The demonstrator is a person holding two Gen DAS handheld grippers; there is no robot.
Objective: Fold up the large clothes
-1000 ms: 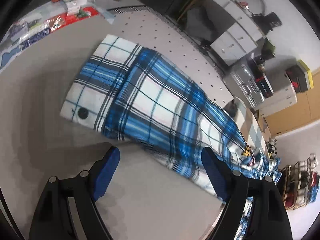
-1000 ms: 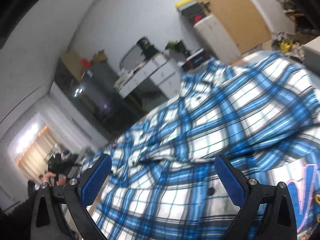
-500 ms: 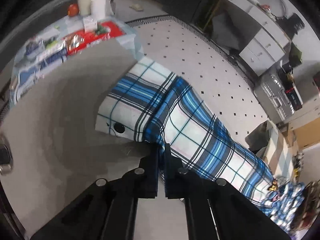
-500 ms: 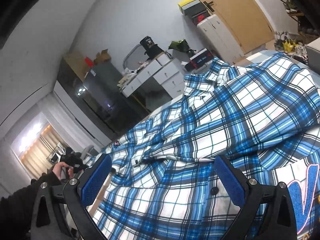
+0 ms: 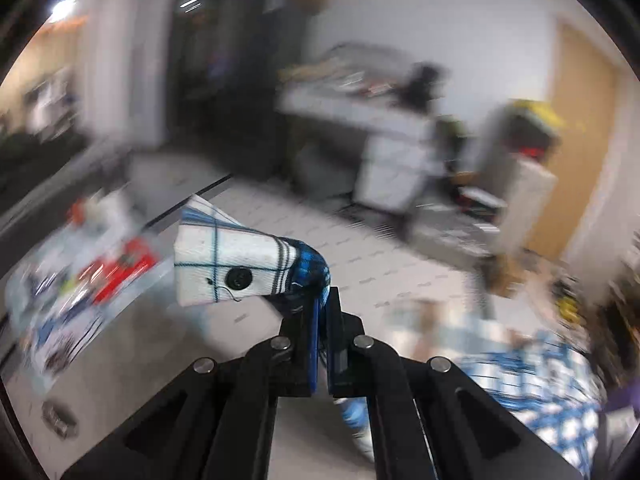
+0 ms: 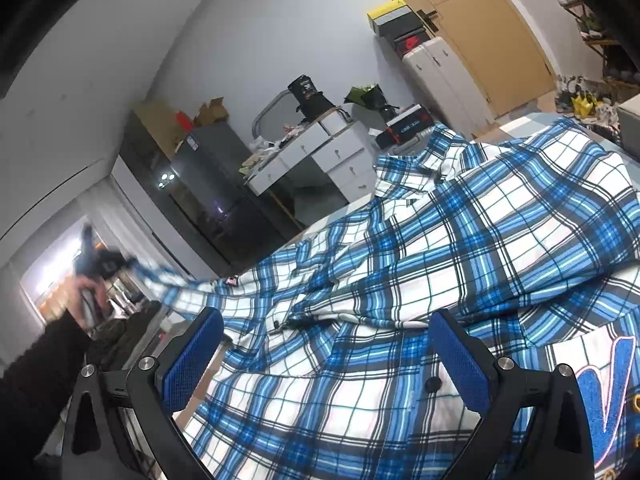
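A blue and white plaid shirt (image 6: 420, 280) lies spread and rumpled on the table. My left gripper (image 5: 323, 300) is shut on the shirt's sleeve cuff (image 5: 236, 268), which has a black button, and holds it lifted off the table; the view is blurred by motion. The rest of the shirt (image 5: 532, 384) shows at the lower right there. My right gripper (image 6: 324, 344) is open and empty, hovering just over the shirt's front with its buttons. In the right wrist view the left gripper (image 6: 100, 264) shows far left, raised with the sleeve trailing from it.
The grey table (image 5: 132, 360) has packets and papers (image 5: 80, 276) along its left edge. White drawers (image 6: 320, 156), a dark cabinet (image 6: 208, 188) and a white locker (image 6: 444, 76) stand beyond the table. A tiled floor (image 5: 340, 224) lies past the table edge.
My left gripper, shut on the sleeve cuff since half a second ago, has lifted it off the table and swung upward. My right gripper has stayed open over the shirt.
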